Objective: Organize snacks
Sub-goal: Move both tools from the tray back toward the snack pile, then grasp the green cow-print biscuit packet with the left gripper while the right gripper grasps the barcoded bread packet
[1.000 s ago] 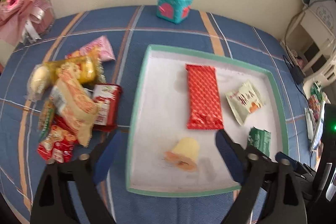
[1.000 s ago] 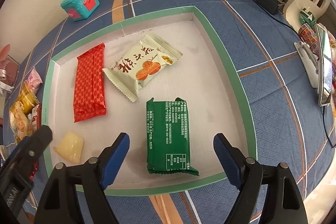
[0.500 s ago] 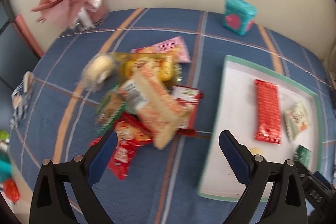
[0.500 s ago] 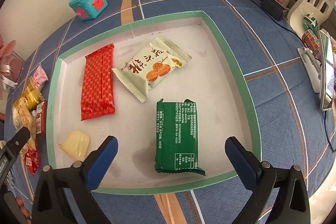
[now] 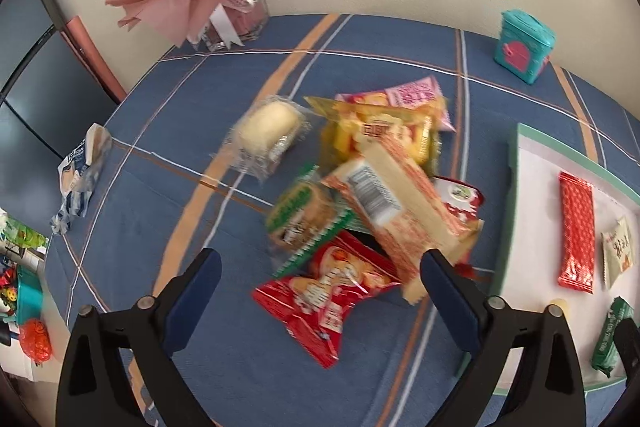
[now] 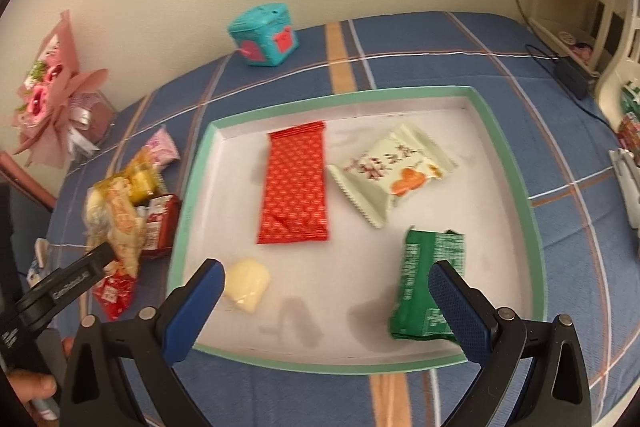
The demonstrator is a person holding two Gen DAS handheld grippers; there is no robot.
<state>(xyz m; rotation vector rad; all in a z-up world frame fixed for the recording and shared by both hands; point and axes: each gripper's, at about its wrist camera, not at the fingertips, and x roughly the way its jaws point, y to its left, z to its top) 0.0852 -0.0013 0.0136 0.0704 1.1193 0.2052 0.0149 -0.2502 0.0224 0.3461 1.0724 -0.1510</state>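
The left gripper (image 5: 320,291) hangs wide open and empty over the snack pile (image 5: 372,187) beside the tray (image 6: 512,163) — apparently lined up on the red pouch (image 5: 328,295) nearest it. The right gripper (image 6: 326,293), equally wide and empty, hovers over the tray's near edge, where four snacks lie apart. The pile overlaps — a long wafer pack (image 5: 396,203) partly lies on its neighbours, so one may drag another.

A snack pile (image 5: 372,195) lies left of the tray (image 6: 516,163), which holds four snacks.
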